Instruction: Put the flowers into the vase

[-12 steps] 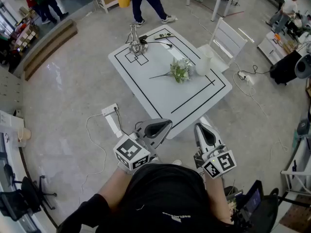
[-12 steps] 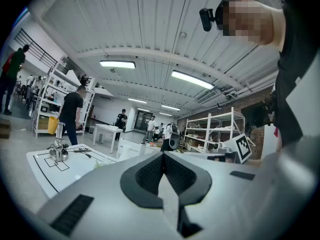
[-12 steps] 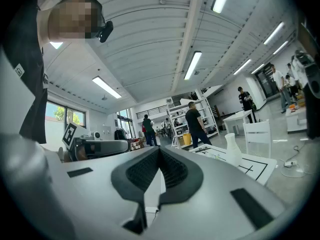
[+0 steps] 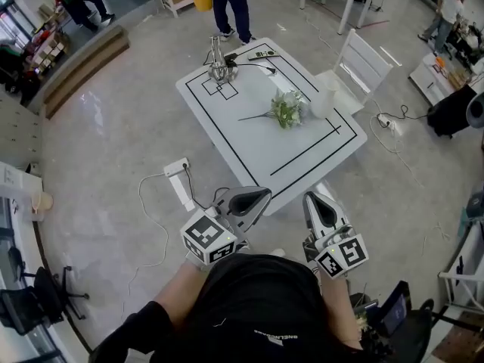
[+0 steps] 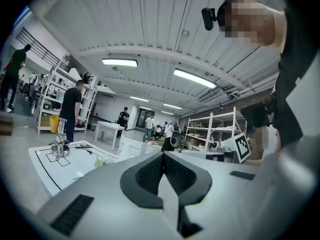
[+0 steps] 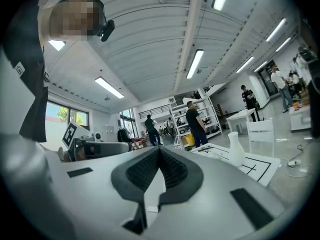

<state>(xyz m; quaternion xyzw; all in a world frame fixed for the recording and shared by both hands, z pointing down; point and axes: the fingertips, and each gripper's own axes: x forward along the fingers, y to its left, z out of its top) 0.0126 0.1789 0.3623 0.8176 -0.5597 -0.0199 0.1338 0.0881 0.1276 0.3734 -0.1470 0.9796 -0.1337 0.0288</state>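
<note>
A bunch of white and green flowers point(image 4: 286, 110) lies on the white table point(image 4: 249, 146), its stem pointing left. The white vase point(image 4: 323, 103) stands upright just to the right of it, and it also shows as the vase point(image 6: 235, 146) in the right gripper view. Both grippers hang close to my body, well short of the table's near corner. My left gripper point(image 4: 253, 199) is shut with nothing between its jaws, its tips point(image 5: 162, 156) meeting. My right gripper point(image 4: 318, 203) is shut and empty too. The flowers point(image 5: 100, 160) show small in the left gripper view.
A metal stand point(image 4: 218, 63) and a remote point(image 4: 259, 54) sit at the table's far end. A white chair point(image 4: 363, 63) is by the right side. On the floor to the left lie a power strip point(image 4: 175, 168) and its cable. A person point(image 4: 231, 2) stands beyond the table.
The head view has shifted slightly, so the table sits a little further right. The person beyond the table has stepped closer to it. Both grippers stay where they were, shut.
</note>
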